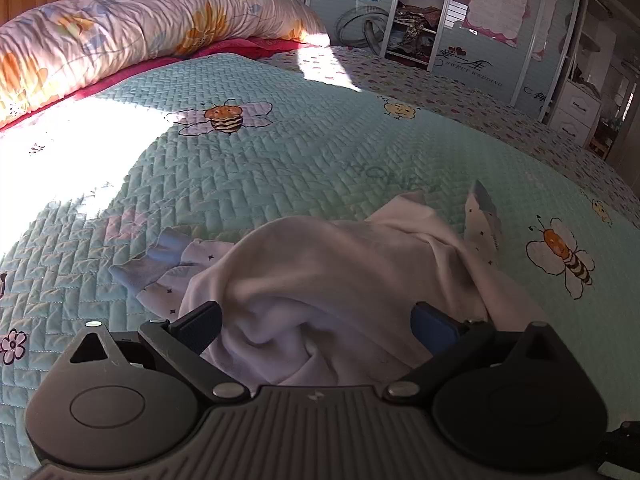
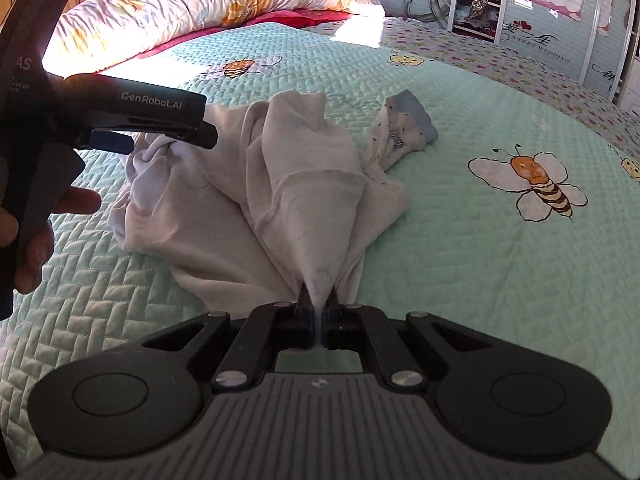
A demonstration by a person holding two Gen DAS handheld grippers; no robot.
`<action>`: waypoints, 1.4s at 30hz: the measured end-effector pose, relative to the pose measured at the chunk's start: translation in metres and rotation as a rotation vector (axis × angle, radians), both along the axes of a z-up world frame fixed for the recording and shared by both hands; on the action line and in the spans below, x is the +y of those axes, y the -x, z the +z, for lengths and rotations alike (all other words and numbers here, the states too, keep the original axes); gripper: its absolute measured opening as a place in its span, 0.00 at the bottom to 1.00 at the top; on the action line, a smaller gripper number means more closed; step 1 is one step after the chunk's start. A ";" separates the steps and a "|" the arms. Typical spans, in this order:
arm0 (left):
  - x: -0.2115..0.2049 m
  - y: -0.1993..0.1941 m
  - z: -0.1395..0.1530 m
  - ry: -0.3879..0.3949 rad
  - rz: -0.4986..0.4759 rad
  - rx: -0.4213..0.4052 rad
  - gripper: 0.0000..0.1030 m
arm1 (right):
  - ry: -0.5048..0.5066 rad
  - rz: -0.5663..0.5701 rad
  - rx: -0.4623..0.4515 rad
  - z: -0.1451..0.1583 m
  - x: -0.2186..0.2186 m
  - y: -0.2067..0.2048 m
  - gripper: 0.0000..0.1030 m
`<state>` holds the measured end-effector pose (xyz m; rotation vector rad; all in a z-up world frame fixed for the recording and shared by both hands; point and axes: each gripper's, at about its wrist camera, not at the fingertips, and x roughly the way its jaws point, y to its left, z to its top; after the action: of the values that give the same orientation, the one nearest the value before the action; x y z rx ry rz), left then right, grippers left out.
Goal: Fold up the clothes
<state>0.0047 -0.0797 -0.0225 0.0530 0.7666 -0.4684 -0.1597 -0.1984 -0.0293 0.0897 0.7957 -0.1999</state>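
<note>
I see the soft, crumpled white garment [image 2: 224, 200] on the quilted bedspread [image 2: 460, 248], my right gripper [image 2: 319, 304] pinching its corner, my left gripper [image 1: 316, 320] spread wide around a fold.

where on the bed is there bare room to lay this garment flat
Free: the mint quilted bedspread between the crumpled white garment and the right-hand bee print, and the stretch from the garment up to the floral rolled duvet. Crowded: around the garment, with the right gripper pinching it and the left gripper open around it.
</note>
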 end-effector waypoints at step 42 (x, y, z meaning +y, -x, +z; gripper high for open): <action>-0.004 -0.010 -0.011 0.091 0.037 0.076 0.87 | -0.060 -0.021 -0.092 -0.004 -0.012 -0.037 0.09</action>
<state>0.0151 -0.0835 -0.0337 -0.0643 0.8182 -0.4715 -0.1223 -0.2099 -0.0330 0.1632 0.7091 -0.1906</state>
